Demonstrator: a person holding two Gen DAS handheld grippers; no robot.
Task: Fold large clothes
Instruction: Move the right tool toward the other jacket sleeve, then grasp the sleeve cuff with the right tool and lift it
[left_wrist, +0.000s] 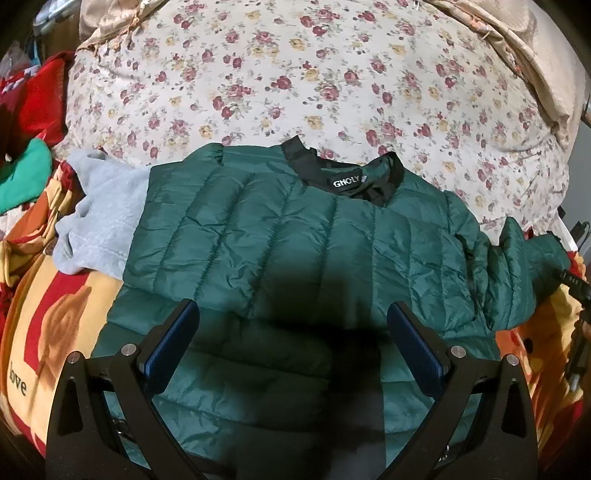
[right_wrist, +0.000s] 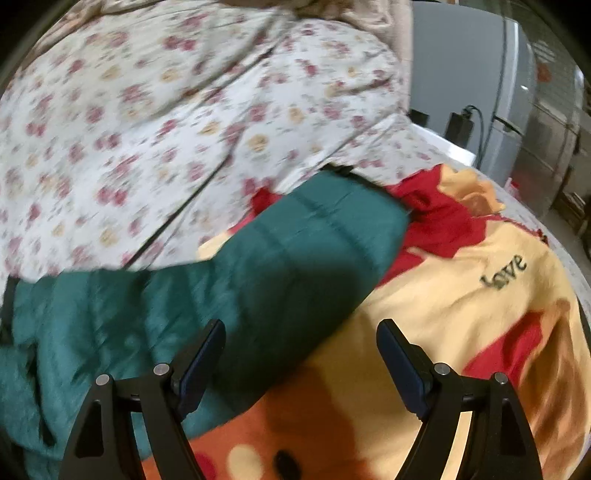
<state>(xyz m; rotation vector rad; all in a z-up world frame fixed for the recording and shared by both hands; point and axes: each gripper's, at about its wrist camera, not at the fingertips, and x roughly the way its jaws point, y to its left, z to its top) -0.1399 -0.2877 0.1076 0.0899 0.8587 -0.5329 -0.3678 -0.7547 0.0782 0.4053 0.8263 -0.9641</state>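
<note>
A dark green quilted jacket (left_wrist: 280, 236) with a black collar and a white label lies flat on the bed, collar toward the far side. Its left sleeve is folded over the body; its right sleeve (left_wrist: 517, 258) stretches out to the right. My left gripper (left_wrist: 293, 317) is open and empty, just above the jacket's lower body. In the blurred right wrist view, the outstretched green sleeve (right_wrist: 280, 266) runs from lower left to upper right. My right gripper (right_wrist: 301, 336) is open and empty, just above the sleeve's near edge.
A floral quilt (left_wrist: 295, 74) is heaped behind the jacket. A grey garment (left_wrist: 103, 225) lies at the jacket's left. A yellow and red blanket (right_wrist: 461, 314) printed with "love" covers the bed. Red and green clothes (left_wrist: 33, 122) are piled far left. A grey appliance (right_wrist: 480, 92) stands beyond the bed.
</note>
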